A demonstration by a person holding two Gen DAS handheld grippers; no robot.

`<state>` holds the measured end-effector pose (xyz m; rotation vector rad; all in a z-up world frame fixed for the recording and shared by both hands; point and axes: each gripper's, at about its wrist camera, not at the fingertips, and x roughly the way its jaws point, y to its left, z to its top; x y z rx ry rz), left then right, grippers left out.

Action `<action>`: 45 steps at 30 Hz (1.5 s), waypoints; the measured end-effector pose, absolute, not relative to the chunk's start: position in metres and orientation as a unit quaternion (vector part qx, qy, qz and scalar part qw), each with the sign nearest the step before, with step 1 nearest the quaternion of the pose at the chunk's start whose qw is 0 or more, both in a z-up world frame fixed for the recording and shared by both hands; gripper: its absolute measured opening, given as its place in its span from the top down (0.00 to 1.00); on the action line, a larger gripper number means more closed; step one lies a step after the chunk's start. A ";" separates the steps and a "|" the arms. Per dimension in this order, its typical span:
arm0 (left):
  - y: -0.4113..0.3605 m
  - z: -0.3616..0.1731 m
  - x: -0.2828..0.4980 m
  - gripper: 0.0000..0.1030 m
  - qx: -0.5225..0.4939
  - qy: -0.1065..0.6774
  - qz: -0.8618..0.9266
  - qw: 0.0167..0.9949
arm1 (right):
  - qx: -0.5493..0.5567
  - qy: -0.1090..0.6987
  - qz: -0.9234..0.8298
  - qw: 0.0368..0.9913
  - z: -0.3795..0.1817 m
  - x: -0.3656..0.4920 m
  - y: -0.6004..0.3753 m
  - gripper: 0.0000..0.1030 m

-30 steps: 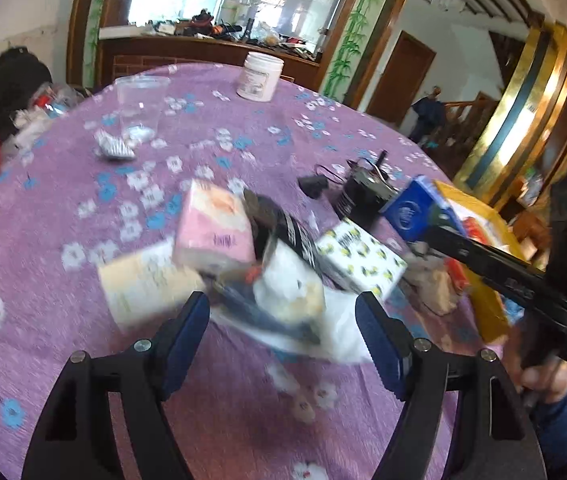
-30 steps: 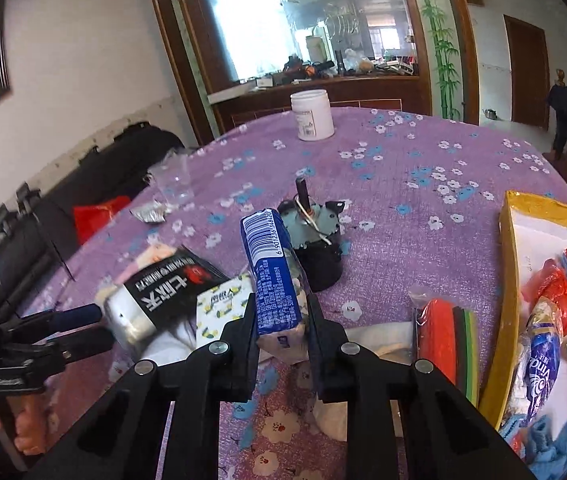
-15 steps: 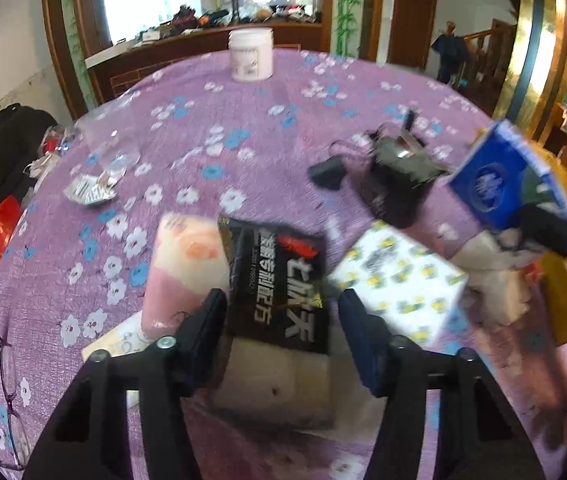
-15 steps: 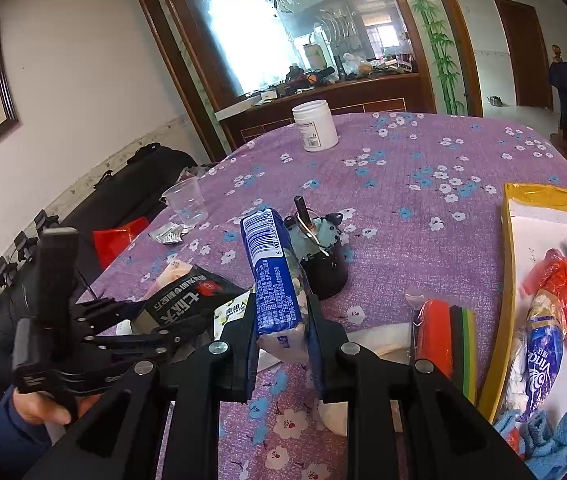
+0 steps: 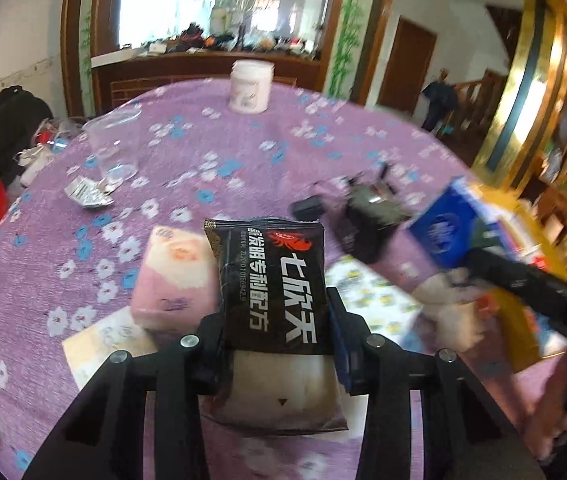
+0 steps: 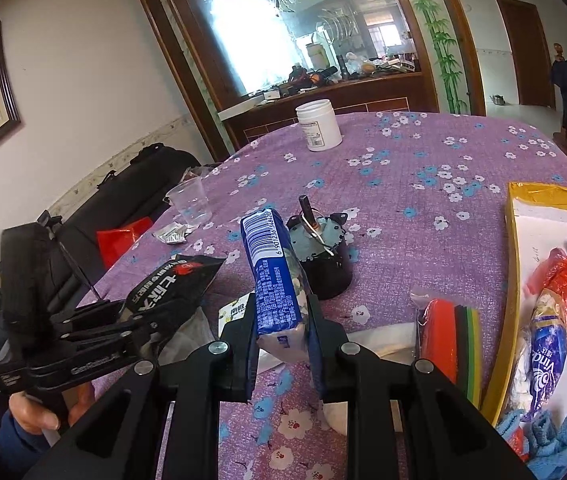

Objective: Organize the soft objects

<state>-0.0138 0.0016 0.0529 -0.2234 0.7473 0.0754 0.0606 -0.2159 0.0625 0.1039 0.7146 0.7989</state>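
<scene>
The left tongs [image 5: 275,320] have just been closing and now clamp the black packet [image 5: 271,280] at lower centre of the left wrist view, above the purple surface [image 5: 243,168]. The right tongs [image 6: 281,320] grip the blue tissue pack [image 6: 273,276] upright at centre frame, beside a yellow tray [image 6: 509,280] at right.

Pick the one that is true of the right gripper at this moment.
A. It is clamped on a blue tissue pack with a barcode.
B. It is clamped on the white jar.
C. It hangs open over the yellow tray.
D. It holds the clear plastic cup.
A: in the right wrist view the right gripper is closed on the blue tissue pack, barcode end up; the white jar stands far off on the table.
</scene>
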 end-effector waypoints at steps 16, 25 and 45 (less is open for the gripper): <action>-0.044 0.065 -0.015 0.61 -0.122 0.329 -0.024 0.936 | 0.117 0.323 0.352 0.871 0.075 0.075 -0.252 0.78; -0.099 0.092 0.005 0.61 -0.101 0.323 -0.092 0.936 | 0.241 0.274 0.248 0.897 0.093 0.098 -0.343 0.78; -0.260 0.066 0.131 0.61 -0.080 0.422 -0.209 0.878 | 0.397 0.319 -0.001 0.861 0.061 0.115 -0.489 0.77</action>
